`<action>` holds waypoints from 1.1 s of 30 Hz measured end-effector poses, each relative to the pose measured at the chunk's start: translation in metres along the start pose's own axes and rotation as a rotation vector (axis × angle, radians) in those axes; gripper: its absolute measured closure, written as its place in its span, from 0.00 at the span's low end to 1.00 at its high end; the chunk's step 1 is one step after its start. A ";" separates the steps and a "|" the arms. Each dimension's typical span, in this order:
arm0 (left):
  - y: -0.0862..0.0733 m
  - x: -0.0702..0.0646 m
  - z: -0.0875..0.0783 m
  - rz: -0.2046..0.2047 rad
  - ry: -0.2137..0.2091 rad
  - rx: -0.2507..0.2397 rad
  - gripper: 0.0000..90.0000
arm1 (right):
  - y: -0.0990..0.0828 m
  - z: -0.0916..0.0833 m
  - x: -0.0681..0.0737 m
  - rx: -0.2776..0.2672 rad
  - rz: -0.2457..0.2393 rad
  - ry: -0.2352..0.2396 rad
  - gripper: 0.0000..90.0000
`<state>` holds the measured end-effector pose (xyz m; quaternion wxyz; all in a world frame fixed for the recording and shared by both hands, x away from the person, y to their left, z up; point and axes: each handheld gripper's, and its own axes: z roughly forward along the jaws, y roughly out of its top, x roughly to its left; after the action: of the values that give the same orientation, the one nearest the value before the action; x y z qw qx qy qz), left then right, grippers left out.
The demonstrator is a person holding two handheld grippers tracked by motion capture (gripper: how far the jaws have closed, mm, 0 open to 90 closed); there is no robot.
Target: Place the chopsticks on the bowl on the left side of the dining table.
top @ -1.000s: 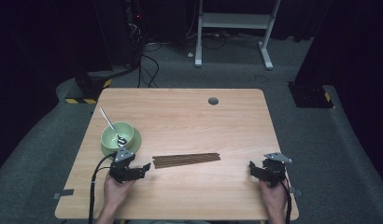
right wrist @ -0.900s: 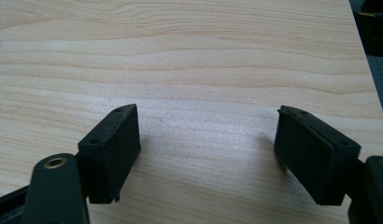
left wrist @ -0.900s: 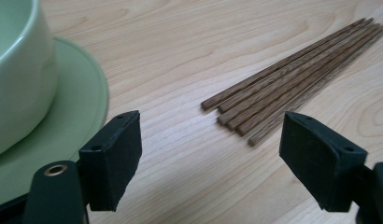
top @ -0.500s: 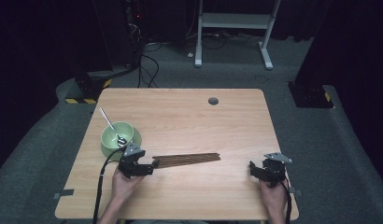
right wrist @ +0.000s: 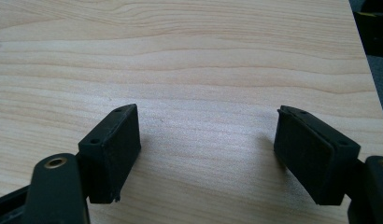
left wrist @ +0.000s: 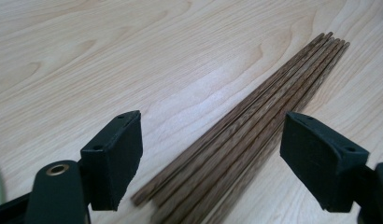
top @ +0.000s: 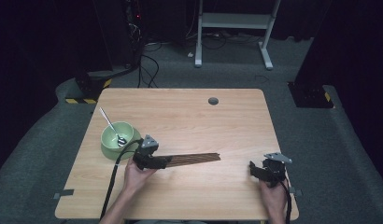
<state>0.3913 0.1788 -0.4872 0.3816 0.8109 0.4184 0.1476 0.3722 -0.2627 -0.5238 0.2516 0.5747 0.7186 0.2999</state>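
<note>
Left gripper lined up on the chopsticks, nothing picked up yet

The left gripper (top: 162,162) sits at the left end of the chopsticks (top: 194,159), and in the left gripper view the brown sticks (left wrist: 255,126) run right up between its jaws, which stand wide apart, one on each side of the bundle, not touching it. The bundle lies flat on the surface (top: 189,116), left of centre and toward the near edge, just right of the green bowl (top: 116,137) with a spoon (top: 112,128) in it. Over at the near right, the right gripper (top: 253,171) rests well away, jaws apart above bare wood. By my reading this is the very start: approach made, but the squeeze, the lift and whatever comes after are all left to do.
</note>
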 end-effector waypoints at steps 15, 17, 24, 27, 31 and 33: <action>0.013 -0.002 0.039 -0.015 -0.035 0.054 0.32 | 0.000 0.000 0.000 0.000 -0.001 0.000 0.25; 0.014 -0.005 0.041 0.003 -0.025 0.064 0.34 | 0.000 0.000 0.000 0.000 -0.001 0.000 0.25; 0.027 -0.008 0.052 0.013 -0.002 0.063 0.41 | 0.000 0.000 0.000 0.000 0.000 0.000 0.25; 0.027 -0.008 0.055 0.019 0.000 0.075 0.43 | 0.000 0.000 0.000 0.000 -0.001 0.000 0.25; 0.027 -0.009 0.057 0.031 0.003 0.088 0.45 | 0.000 0.000 0.000 0.000 0.000 0.000 0.25; 0.027 -0.010 0.059 0.041 0.005 0.097 0.45 | 0.000 0.000 0.000 0.000 0.000 0.000 0.25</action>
<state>0.4339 0.1322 -0.5057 0.3378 0.8364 0.4094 0.1369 0.3722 -0.2627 -0.5238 0.2515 0.5745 0.7188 0.3000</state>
